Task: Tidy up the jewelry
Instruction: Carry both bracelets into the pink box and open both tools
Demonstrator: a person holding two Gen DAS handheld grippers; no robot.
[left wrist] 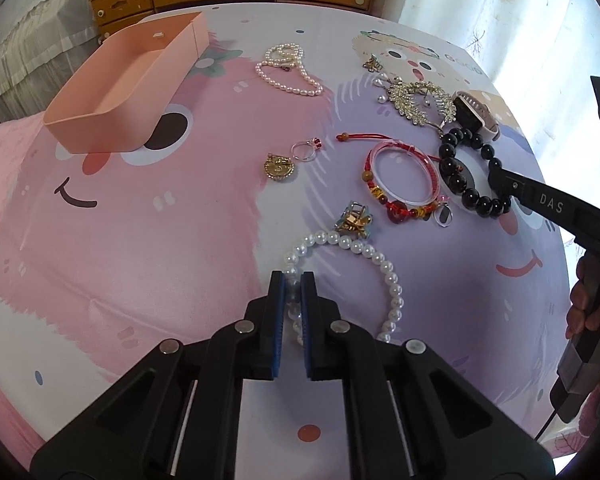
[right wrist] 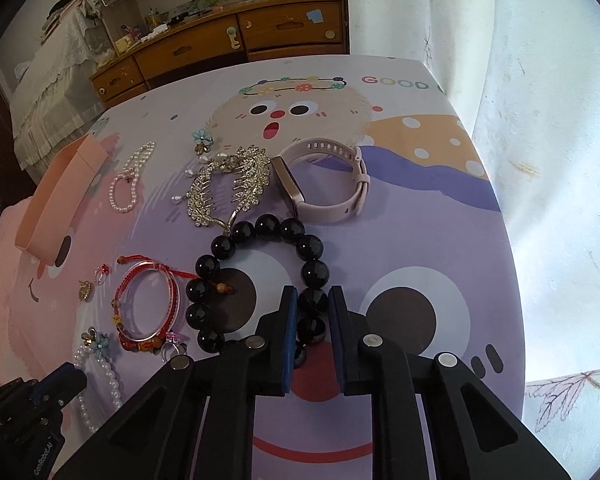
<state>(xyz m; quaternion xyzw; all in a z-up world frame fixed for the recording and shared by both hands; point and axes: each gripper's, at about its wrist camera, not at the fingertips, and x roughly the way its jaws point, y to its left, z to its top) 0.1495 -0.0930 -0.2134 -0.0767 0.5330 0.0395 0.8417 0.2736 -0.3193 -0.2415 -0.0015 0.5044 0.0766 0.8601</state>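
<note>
My left gripper (left wrist: 293, 280) is shut on the near side of a white pearl bracelet (left wrist: 374, 258) that lies on the cartoon tablecloth; the bracelet also shows in the right wrist view (right wrist: 110, 376). My right gripper (right wrist: 313, 294) is closed around one side of a black bead bracelet (right wrist: 256, 228), with beads between the blue pads; that bracelet also shows in the left wrist view (left wrist: 446, 160). An empty pink tray (left wrist: 76, 128) stands at the far left, and shows in the right wrist view (right wrist: 56, 200) too.
More jewelry lies between: a pink pearl necklace (left wrist: 288, 70), a silver leaf hair comb (right wrist: 228, 184), a pink watch (right wrist: 332, 184), a red cord bracelet with a clear bangle (left wrist: 400, 178), a gold pendant (left wrist: 279, 167), a clear ring (left wrist: 305, 150), and a flower clip (left wrist: 354, 220). A wooden cabinet (right wrist: 228, 44) stands behind.
</note>
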